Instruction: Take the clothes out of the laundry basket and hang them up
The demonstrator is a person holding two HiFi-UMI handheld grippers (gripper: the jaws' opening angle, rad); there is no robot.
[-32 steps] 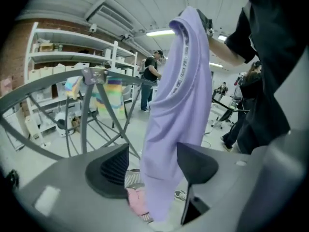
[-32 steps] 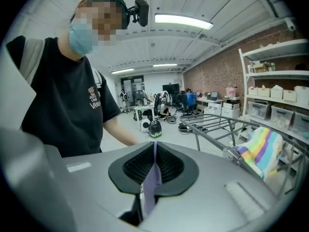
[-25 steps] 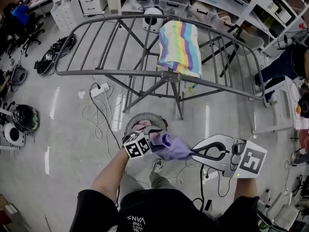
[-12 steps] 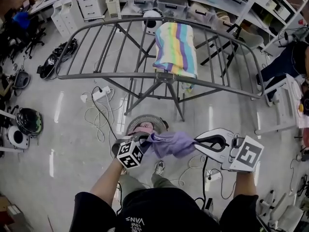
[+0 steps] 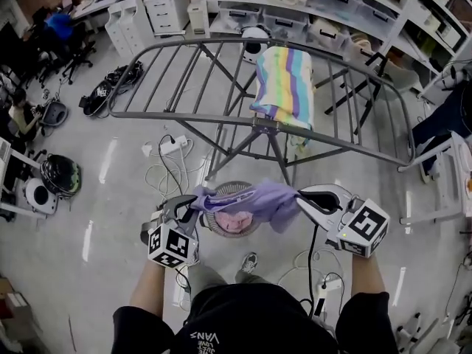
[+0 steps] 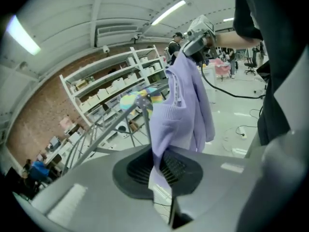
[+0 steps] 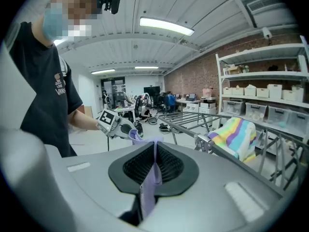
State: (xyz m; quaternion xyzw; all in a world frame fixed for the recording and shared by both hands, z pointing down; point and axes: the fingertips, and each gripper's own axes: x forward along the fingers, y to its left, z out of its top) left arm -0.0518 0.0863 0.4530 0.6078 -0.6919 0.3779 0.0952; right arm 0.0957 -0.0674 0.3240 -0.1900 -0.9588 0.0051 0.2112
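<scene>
A lilac garment (image 5: 254,200) is stretched between my two grippers, above the round laundry basket (image 5: 230,220) on the floor. My left gripper (image 5: 195,200) is shut on its left end; in the left gripper view the lilac garment (image 6: 181,108) runs up out of the shut jaws. My right gripper (image 5: 300,196) is shut on the other end, and the right gripper view shows a thin fold of the lilac garment (image 7: 153,175) pinched between its pads. Pink clothing (image 5: 234,220) lies in the basket. Beyond stands the grey drying rack (image 5: 192,114) with a rainbow-striped towel (image 5: 285,83) draped over it.
White cables and a power strip (image 5: 168,146) lie on the floor left of the rack's legs. Shelving with bins (image 5: 310,6) lines the far wall. White drawer units (image 5: 151,17) stand at the back left. A white frame (image 5: 442,175) is at the right.
My left gripper has closed on the garment's left end and swung out left. Both grippers have risen and drawn apart, spreading the garment. The view has tilted so the rack sits lower and closer.
</scene>
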